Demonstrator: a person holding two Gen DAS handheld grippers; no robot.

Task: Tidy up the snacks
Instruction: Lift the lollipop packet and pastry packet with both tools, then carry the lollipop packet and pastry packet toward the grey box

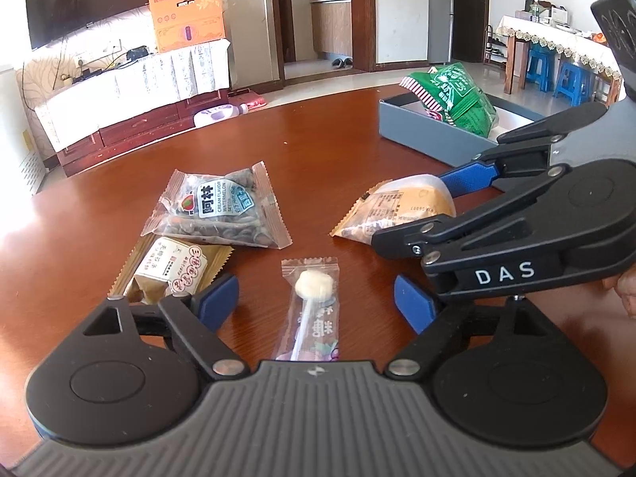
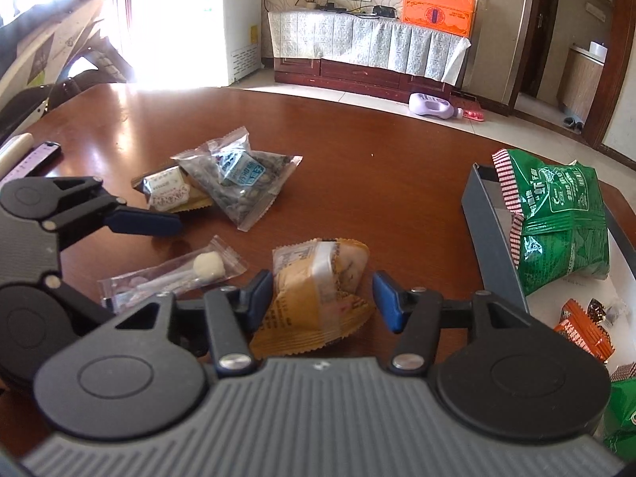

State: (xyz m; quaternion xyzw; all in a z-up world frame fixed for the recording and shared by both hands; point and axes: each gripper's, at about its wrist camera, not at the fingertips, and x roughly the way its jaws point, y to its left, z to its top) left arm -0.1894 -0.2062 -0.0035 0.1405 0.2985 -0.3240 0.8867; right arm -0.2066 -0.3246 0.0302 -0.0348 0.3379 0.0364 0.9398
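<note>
The left gripper [image 1: 316, 304], fingers released, is straddling a clear crinkled lollipop wrapper [image 1: 312, 310] on the glossy wooden table [image 1: 338, 135]. The right gripper [image 2: 322, 298], fingers parted, is flanking a tan pillow-shaped pastry packet [image 2: 318, 298] without pressing it.

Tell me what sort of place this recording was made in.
Most likely a home living and dining room: a wall-mounted television above a cloth-draped wooden cabinet, a white chest freezer, and a dining table with blue stools. The snacks lie on a round wooden table.
</note>
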